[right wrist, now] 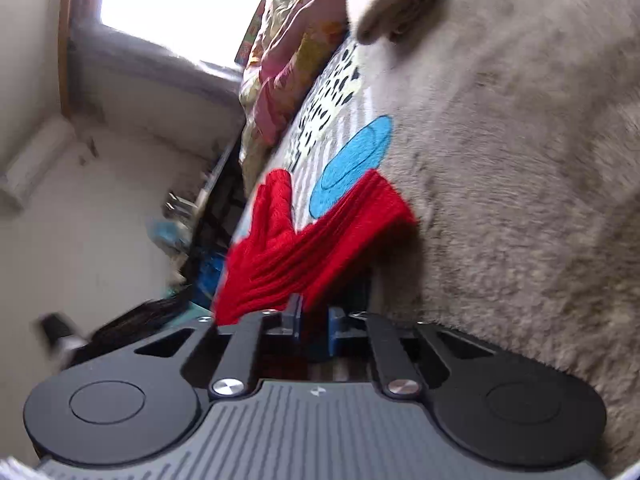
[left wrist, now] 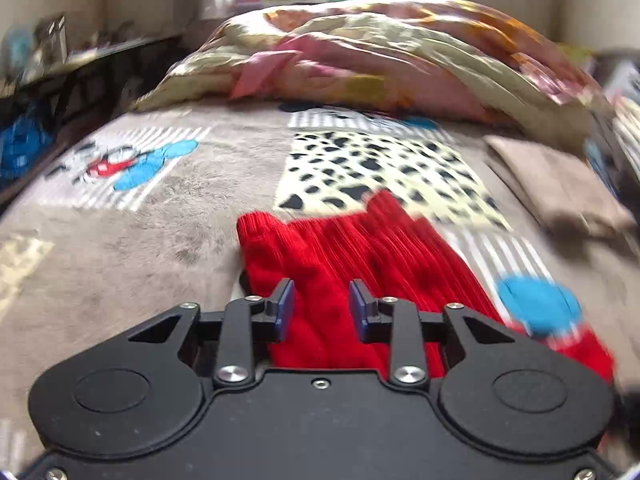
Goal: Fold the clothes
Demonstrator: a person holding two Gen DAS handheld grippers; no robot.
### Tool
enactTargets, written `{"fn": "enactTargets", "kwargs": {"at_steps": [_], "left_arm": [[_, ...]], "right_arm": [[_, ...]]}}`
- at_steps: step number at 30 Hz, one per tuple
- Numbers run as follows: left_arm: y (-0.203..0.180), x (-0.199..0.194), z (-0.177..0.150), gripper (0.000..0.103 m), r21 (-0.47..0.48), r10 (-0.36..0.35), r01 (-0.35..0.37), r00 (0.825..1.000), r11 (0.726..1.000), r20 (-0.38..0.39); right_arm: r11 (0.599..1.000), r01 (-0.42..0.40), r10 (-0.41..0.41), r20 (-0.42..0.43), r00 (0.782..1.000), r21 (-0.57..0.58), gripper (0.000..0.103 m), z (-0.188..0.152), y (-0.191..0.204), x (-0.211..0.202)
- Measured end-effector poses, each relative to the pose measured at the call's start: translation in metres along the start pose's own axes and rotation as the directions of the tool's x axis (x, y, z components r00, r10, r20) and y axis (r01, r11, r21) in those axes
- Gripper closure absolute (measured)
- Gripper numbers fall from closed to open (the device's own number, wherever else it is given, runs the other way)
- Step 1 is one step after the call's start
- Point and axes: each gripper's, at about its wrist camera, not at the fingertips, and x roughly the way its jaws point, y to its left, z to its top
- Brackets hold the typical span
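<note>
A red ribbed knit garment (left wrist: pixel 360 248) lies bunched on the plush grey bed blanket (left wrist: pixel 160 240). In the left wrist view my left gripper (left wrist: pixel 323 306) sits at the garment's near edge. Its blue pads (left wrist: pixel 285 308) stand a little apart, and folds of red knit fill the gap between them. In the right wrist view, which is rolled on its side, the red garment (right wrist: pixel 320 232) hangs lifted off the blanket (right wrist: pixel 520 200). It runs down into my right gripper (right wrist: pixel 316 320), whose jaws are nearly together on its edge. The view is blurred.
A crumpled floral quilt (left wrist: pixel 380 48) is heaped at the far end of the bed, under a bright window. A folded beige cloth (left wrist: pixel 560 192) lies at the right edge. A dark, cluttered shelf (left wrist: pixel 60 80) runs along the bed's left side.
</note>
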Motion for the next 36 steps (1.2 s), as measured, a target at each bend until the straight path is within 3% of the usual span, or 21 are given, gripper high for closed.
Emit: {"fn": "enactTargets", "kwargs": {"at_steps": [3,5,7,9,12,16,20,22,24,25,28,33,35,36], "left_arm": [[0.007,0.033,0.005,0.077,-0.016,0.021,-0.022,1.000,1.000,-0.020],[0.003,0.063,-0.002,0.078,0.087,-0.028,0.039,0.993,0.995,-0.118],[-0.009,0.067,-0.005,0.077,0.259,-0.034,0.067,0.991,0.964,-0.131],[0.003,0.059,0.008,0.076,0.163,-0.057,0.083,0.986,0.983,-0.158],[0.006,0.036,0.013,0.076,0.162,-0.026,0.037,0.997,0.986,-0.071],[0.009,0.038,0.012,0.076,0.166,0.004,-0.007,1.000,0.986,0.016],[0.023,0.086,0.012,0.073,0.144,-0.035,0.049,0.995,0.988,-0.098],[0.022,0.075,0.028,0.072,0.143,-0.035,0.053,0.991,0.988,-0.129],[0.014,0.044,0.032,0.069,0.186,-0.055,0.068,0.996,0.980,-0.070],[0.009,0.025,0.030,0.062,0.217,-0.072,0.080,0.996,0.973,-0.044],[-0.017,-0.036,0.008,0.061,0.357,-0.121,0.115,0.993,0.927,-0.005],[-0.082,-0.118,-0.042,0.061,0.546,-0.242,0.193,0.970,0.815,0.019],[-0.114,-0.136,-0.066,0.061,0.630,-0.281,0.212,0.960,0.747,0.010],[-0.133,-0.139,-0.080,0.060,0.693,-0.280,0.195,0.960,0.694,0.011]], "right_arm": [[1.000,-0.007,0.007,0.005,1.000,-0.027,0.090,-0.003,0.001,-0.001],[0.999,-0.034,0.035,0.015,0.999,-0.037,0.088,-0.005,-0.001,-0.003],[0.996,-0.084,0.084,0.018,0.996,-0.031,0.081,-0.006,-0.005,-0.006],[0.991,-0.135,0.135,0.020,0.991,-0.027,0.075,-0.006,-0.009,-0.009],[0.979,-0.201,0.201,0.030,0.979,-0.026,0.063,-0.007,-0.012,-0.014],[0.977,-0.206,0.208,0.033,0.978,-0.056,0.058,-0.008,-0.009,-0.017],[0.976,-0.204,0.207,0.035,0.978,-0.071,0.058,-0.007,-0.005,-0.017],[0.977,-0.197,0.201,0.037,0.979,-0.081,0.058,-0.007,-0.003,-0.015],[0.977,-0.193,0.197,0.039,0.980,-0.087,0.058,-0.008,-0.001,-0.013],[0.977,-0.195,0.199,0.040,0.979,-0.086,0.058,-0.008,0.000,-0.013],[0.974,-0.213,0.217,0.048,0.975,-0.071,0.055,-0.007,-0.002,-0.014],[0.957,-0.289,0.288,0.090,0.953,-0.007,0.047,-0.004,-0.011,-0.016],[0.947,-0.319,0.312,0.125,0.942,0.040,0.046,-0.004,-0.018,-0.024],[0.941,-0.332,0.321,0.146,0.936,0.058,0.045,-0.004,-0.022,-0.028]]}}
